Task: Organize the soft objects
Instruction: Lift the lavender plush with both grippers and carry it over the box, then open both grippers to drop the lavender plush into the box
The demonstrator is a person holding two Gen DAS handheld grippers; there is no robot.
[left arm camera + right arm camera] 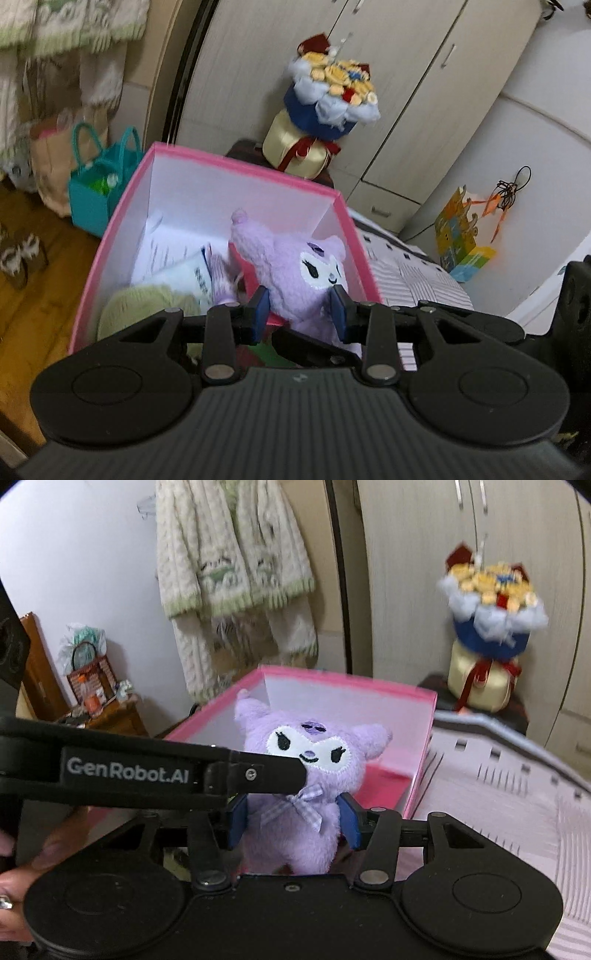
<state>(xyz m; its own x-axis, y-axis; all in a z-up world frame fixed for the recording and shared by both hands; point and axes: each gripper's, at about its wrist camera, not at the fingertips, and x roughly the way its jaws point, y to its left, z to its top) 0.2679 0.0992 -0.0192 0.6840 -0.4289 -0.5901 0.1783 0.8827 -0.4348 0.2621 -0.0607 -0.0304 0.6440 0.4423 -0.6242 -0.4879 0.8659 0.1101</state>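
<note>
Your purple plush doll (pixel 295 794) is in the air over the near edge of the pink box (pixel 421 746), head up, face toward the right wrist camera. The right gripper (pixel 293 821) is clamped on its body just below the gingham bow, both blue pads sunk into the fur. The left gripper (pixel 300 312) also has the doll between its pads, up by the head; they look pressed into the fur, though the left-side contact is hard to see clearly. In the right wrist view one left finger (pixel 266 771) crosses the doll's cheek.

The box sits at the edge of the striped bedding (pixel 517 812) and is already partly filled: a light green knitted item (pixel 147 302) and a white paper packet (pixel 173 254) lie inside.

Risks, as I judge them:
- Fur compresses, so a grip on it alone can slide; a quick move could let the doll twist out.
- Two grippers pulling differently could stretch it or tear it from the looser one.
- Release it too near the rim and it may tip out onto the wooden floor (pixel 33 295).
- Bumping the light cardboard wall could shove the box off the bed edge.
</note>
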